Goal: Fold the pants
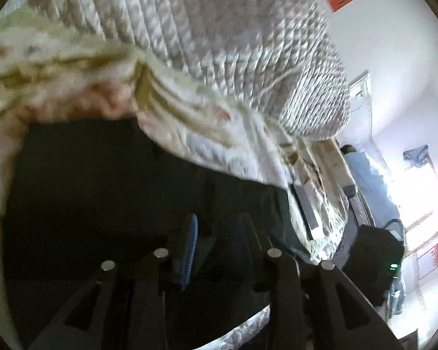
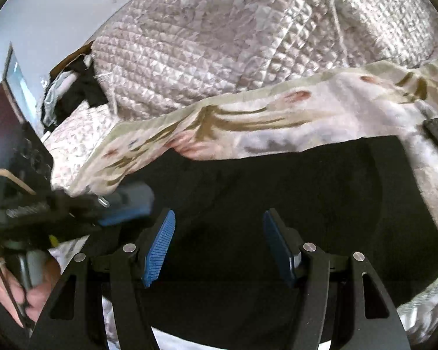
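Both grippers hovered over the black pants [image 2: 262, 180], which lay spread flat on the bed just ahead of and beneath the fingers. My right gripper [image 2: 219, 233] stood with its blue pads [image 2: 160, 245] wide apart, nothing between them, the dark cloth directly below. My left gripper [image 1: 216, 233] showed a narrower gap; its jaws were parted, and I could not tell whether the pads touched the fabric under them. Beyond the pants' far edge ran a floral blanket [image 2: 277, 110], then a quilted cover [image 2: 219, 43]. At my right gripper's left, a hand [image 2: 20, 288] held the other tool.
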Action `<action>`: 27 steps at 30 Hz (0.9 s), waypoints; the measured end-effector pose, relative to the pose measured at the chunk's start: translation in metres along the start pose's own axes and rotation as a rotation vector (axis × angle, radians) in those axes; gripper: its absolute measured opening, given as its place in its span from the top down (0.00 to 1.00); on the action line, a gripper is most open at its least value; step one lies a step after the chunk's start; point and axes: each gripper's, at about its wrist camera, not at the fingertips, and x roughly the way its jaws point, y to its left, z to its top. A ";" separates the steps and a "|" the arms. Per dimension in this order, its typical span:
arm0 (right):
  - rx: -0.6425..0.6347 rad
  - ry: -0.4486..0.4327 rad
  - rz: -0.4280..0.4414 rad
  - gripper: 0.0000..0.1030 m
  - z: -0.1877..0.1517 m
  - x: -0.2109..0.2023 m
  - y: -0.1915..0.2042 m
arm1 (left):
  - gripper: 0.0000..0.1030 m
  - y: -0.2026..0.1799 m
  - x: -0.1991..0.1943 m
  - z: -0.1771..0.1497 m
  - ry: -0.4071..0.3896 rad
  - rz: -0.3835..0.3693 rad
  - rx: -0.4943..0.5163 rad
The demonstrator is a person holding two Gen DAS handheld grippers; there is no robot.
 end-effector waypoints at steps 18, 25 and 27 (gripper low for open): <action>0.085 0.173 0.163 0.50 0.007 0.057 0.006 | 0.64 0.098 -0.061 0.003 -0.149 0.355 -0.003; 0.137 0.179 0.184 0.98 0.006 0.061 0.000 | 0.64 0.094 -0.057 0.004 -0.151 0.348 0.023; 0.125 0.151 0.175 0.98 0.006 0.052 0.001 | 0.64 0.094 -0.058 0.004 -0.154 0.350 0.024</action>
